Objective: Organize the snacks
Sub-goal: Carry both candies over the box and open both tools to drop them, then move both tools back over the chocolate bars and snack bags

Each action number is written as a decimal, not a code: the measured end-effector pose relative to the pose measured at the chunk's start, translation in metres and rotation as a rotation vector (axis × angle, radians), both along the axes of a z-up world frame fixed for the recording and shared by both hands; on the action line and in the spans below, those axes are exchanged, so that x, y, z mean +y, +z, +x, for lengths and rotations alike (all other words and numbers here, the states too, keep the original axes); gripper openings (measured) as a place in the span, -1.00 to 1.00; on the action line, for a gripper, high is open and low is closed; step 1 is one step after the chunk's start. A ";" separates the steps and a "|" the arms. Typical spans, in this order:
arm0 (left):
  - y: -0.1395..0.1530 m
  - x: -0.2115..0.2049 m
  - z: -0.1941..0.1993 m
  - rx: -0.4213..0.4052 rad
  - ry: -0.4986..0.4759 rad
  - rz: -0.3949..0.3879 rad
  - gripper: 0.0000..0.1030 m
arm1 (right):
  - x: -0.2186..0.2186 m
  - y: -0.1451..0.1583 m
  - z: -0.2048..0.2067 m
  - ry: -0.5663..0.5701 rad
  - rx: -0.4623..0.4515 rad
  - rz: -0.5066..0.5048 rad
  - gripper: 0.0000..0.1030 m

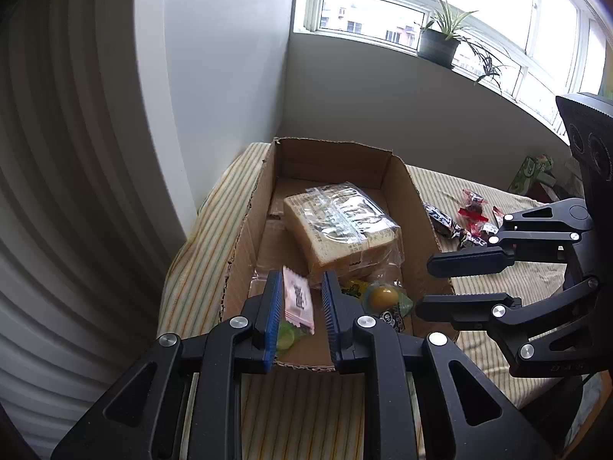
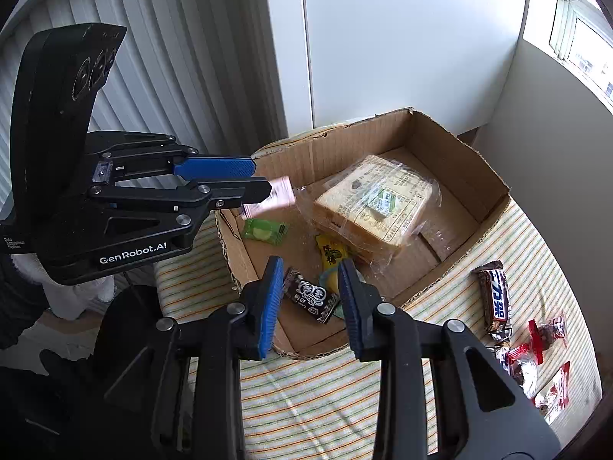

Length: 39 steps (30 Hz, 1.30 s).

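An open cardboard box stands on a striped cloth. In it lie a bagged loaf of sliced bread, a green candy, a yellow packet, a yellow jelly cup and a dark packet. My left gripper hangs over the box's near left corner. A pink packet sits loose between its pads, blurred at the tips. My right gripper is open above the near right corner, with nothing held.
Right of the box on the striped cloth lie a chocolate bar and several red-wrapped sweets. A white wall rises behind the box. A potted plant stands on the window sill, and a green carton sits far right.
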<state>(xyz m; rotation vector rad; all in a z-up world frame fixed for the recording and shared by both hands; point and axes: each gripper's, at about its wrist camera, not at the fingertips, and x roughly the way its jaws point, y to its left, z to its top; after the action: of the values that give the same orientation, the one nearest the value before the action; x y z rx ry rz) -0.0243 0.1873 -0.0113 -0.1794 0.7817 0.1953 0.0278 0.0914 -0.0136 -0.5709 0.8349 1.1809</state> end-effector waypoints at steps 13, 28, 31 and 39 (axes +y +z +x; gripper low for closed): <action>0.008 -0.007 0.000 -0.030 -0.004 -0.022 0.01 | -0.038 0.010 0.006 -0.089 -0.025 0.044 0.49; 0.024 -0.069 0.010 -0.081 -0.131 -0.030 0.09 | -0.169 0.021 0.063 -0.372 -0.016 0.084 0.54; 0.025 -0.085 0.016 -0.081 -0.162 -0.036 0.09 | -0.200 0.021 0.079 -0.444 -0.009 0.091 0.54; 0.021 -0.124 0.033 -0.078 -0.231 -0.068 0.09 | -0.250 0.016 0.110 -0.546 0.025 0.118 0.53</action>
<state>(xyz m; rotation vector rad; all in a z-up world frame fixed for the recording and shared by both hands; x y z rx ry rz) 0.0083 0.0636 0.0097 -0.1587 0.7253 -0.0569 0.1380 -0.1588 0.0029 -0.2076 0.8653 0.7301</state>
